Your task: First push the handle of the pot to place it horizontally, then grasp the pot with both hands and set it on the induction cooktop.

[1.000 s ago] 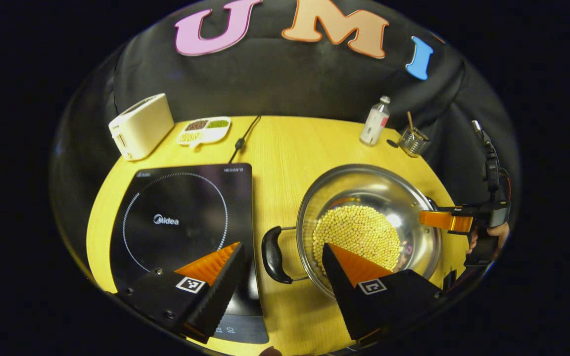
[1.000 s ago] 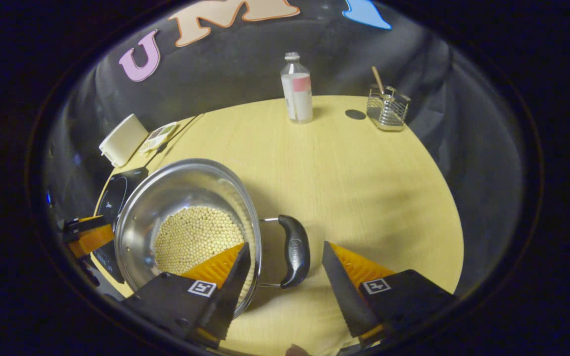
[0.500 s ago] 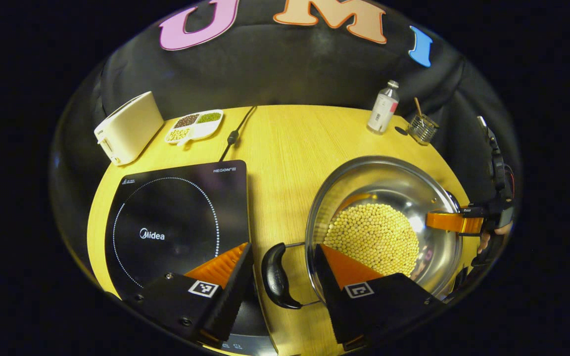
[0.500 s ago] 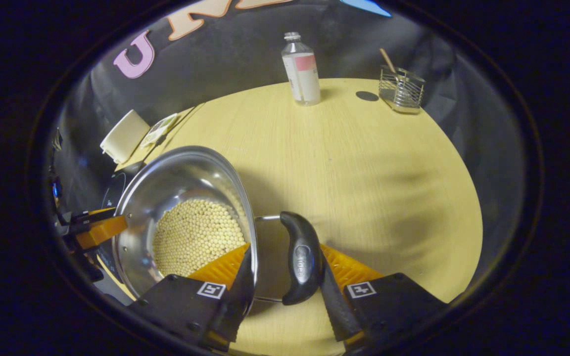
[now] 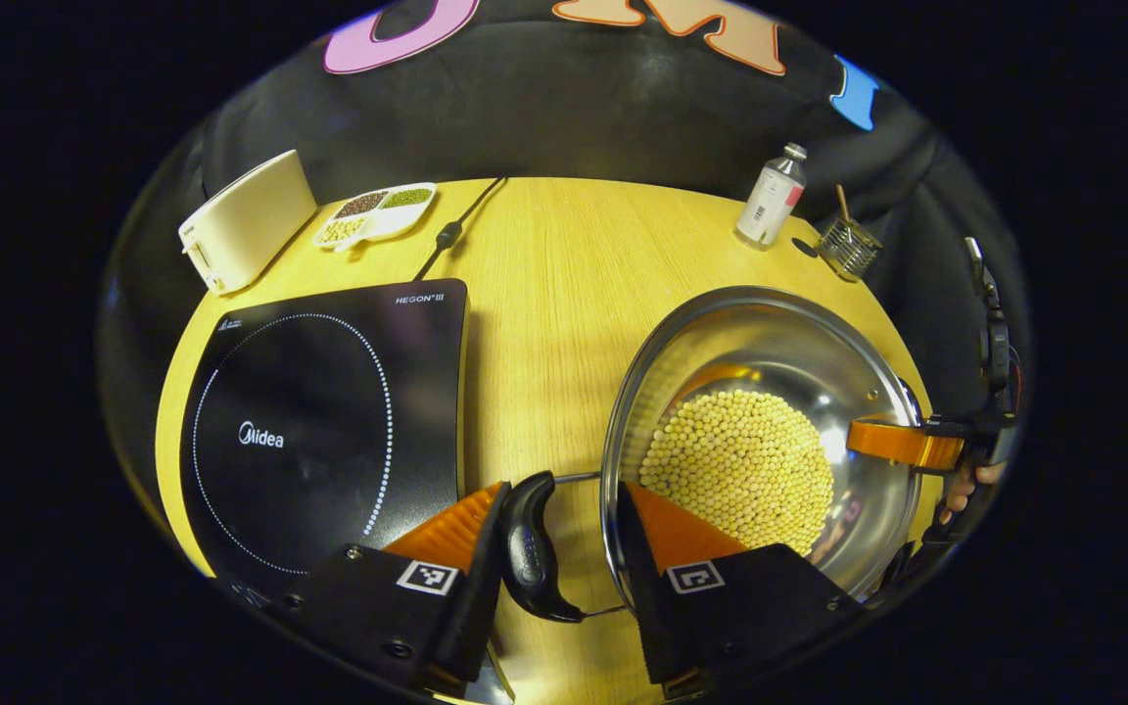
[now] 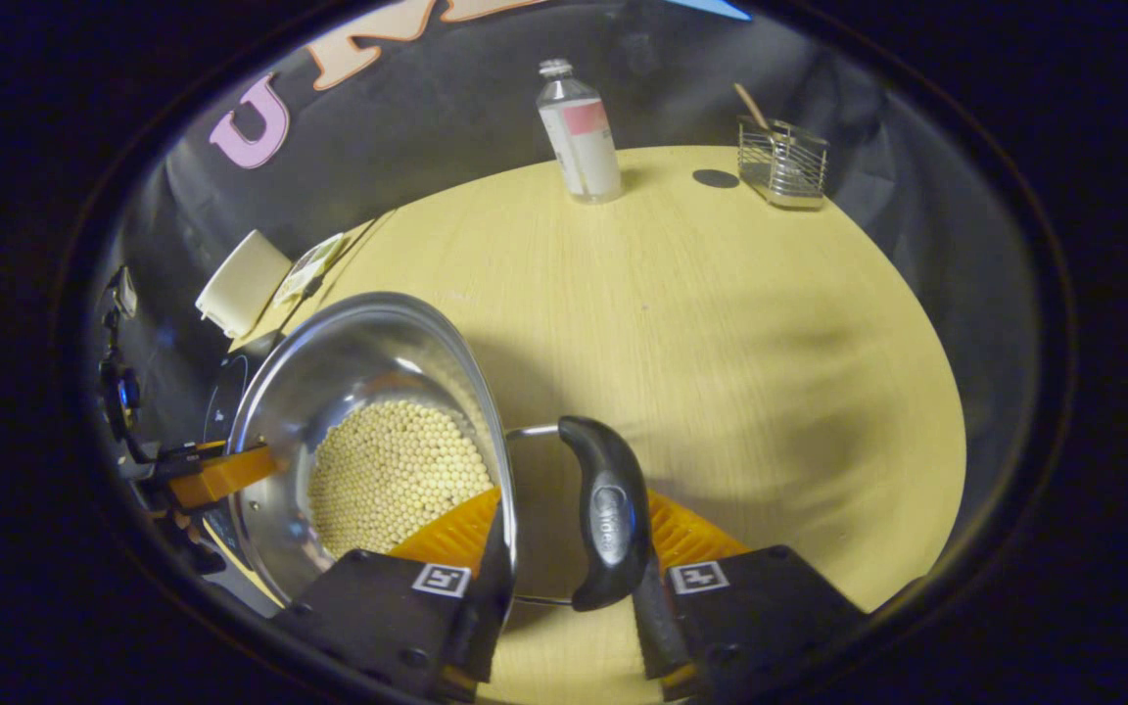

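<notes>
A steel pot (image 5: pixel 799 357) holding yellow beans (image 5: pixel 735 460) sits on the table, to the right of the black induction cooktop (image 5: pixel 319 421). My left gripper (image 5: pixel 560 490) straddles the pot's black left handle (image 5: pixel 528 548); one finger presses the handle's outer side and the other lies against the inside of the wall. In the right gripper view, my right gripper (image 6: pixel 574 494) clamps the opposite handle (image 6: pixel 608 514) the same way, with its left finger inside the pot (image 6: pixel 349 362). Each gripper shows across the pot from the other: right gripper (image 5: pixel 902 443), left gripper (image 6: pixel 221 472).
A white appliance (image 5: pixel 246 220), a divided dish of grains (image 5: pixel 373 211) and the cooktop's cable (image 5: pixel 446 235) sit at the back left. A bottle (image 6: pixel 579 132) and a wire holder (image 6: pixel 781 162) stand at the back right. Bare wood lies between cooktop and pot.
Both grippers moved forward around the pot's handles and their fingers narrowed steadily, ending against handle and wall. The pot stays on the table.
</notes>
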{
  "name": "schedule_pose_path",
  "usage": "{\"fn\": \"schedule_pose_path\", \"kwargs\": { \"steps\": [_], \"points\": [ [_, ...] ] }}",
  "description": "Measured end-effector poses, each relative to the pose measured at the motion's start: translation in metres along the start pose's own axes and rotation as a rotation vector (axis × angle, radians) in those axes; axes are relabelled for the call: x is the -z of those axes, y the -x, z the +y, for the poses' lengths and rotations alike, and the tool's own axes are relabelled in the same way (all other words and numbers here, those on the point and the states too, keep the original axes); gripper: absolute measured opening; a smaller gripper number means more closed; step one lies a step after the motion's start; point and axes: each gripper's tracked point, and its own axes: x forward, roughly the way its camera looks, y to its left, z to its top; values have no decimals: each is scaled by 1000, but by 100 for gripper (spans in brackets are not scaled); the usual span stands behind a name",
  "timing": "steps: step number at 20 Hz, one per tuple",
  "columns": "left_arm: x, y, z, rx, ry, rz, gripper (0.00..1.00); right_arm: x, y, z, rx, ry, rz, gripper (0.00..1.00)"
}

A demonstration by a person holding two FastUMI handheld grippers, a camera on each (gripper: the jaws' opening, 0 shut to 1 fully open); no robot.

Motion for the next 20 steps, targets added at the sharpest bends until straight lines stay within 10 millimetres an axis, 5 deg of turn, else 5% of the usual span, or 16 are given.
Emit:
{"fn": "schedule_pose_path", "kwargs": {
  "steps": [3, 9, 16, 20],
  "points": [
    [2, 7, -3, 7, 54, 35, 59, 3, 7, 1, -1, -35, 11, 49],
    [-16, 52, 10, -20, 7, -46, 58, -2, 39, 27, -51, -61, -19, 54],
    [-16, 98, 78, -89, 31, -78, 60, 2, 45, 108, -127, -49, -11, 49],
    [-22, 107, 129, -95, 14, -91, 59, 7, 37, 160, -135, -49, 2, 54]
  ]
}}
